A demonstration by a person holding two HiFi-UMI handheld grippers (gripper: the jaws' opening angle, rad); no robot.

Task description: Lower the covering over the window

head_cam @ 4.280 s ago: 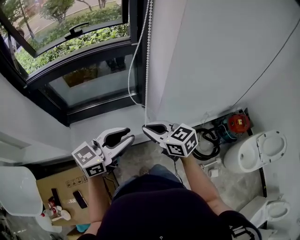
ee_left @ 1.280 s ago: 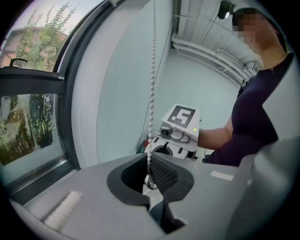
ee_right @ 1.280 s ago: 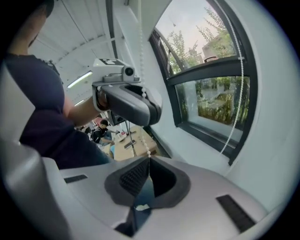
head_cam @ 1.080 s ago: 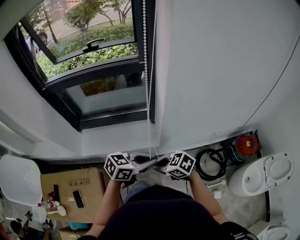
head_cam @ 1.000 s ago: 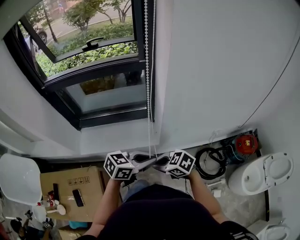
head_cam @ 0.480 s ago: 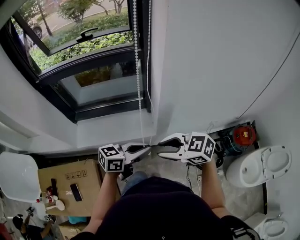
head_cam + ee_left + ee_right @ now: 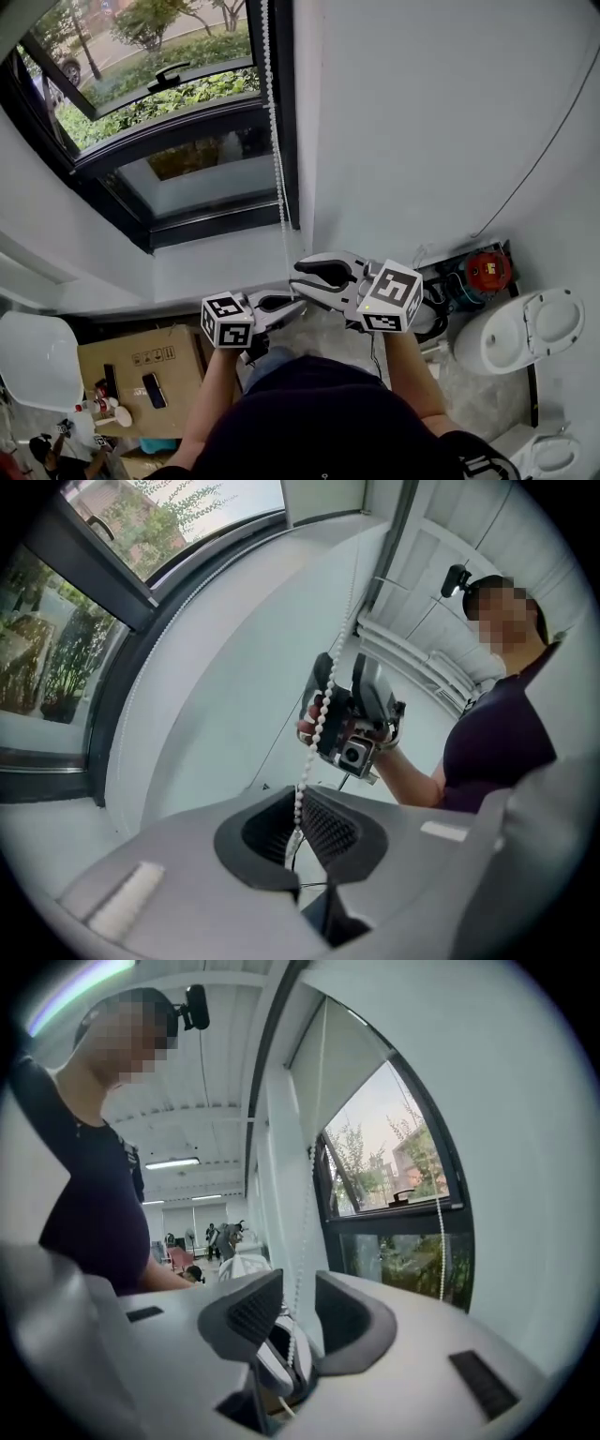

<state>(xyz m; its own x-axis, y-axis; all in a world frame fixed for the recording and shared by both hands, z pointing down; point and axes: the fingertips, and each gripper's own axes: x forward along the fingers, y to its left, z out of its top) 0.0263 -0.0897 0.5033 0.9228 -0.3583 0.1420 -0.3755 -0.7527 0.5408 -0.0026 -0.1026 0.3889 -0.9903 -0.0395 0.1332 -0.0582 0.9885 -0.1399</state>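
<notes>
**Head view.** The window (image 7: 187,183) is seen at upper left, and the bead chain (image 7: 272,122) hangs along its right frame. The left gripper (image 7: 293,304) is held low with its jaws closed on the lower reach of the chain, apparently so that the chain is held taut and the pulled length is not lost. The right gripper (image 7: 297,275) is placed just above it, beside the same strand. Its jaws are spread wide and have just been opening. The covering is not shown in this view, and the glass is seen bare.

**Left gripper view.** The jaws are seen pressed together on the bead chain, which rises from between the pads and passes the right gripper above. A hand-over-hand arrangement is indicated: one gripper anchors the chain while the other is freed for a higher hold.

**Right gripper view.** The jaws are seen well apart. The chain runs through the gap between them, but it is not pressed by either pad. A second strand hangs before the window. A pale panel at the top of the opening is judged to be the covering (image 7: 342,1063), set high with most of the glass below it exposed. The lowering is therefore judged unfinished, and a fresh grip on the chain is required of the right gripper.
</notes>
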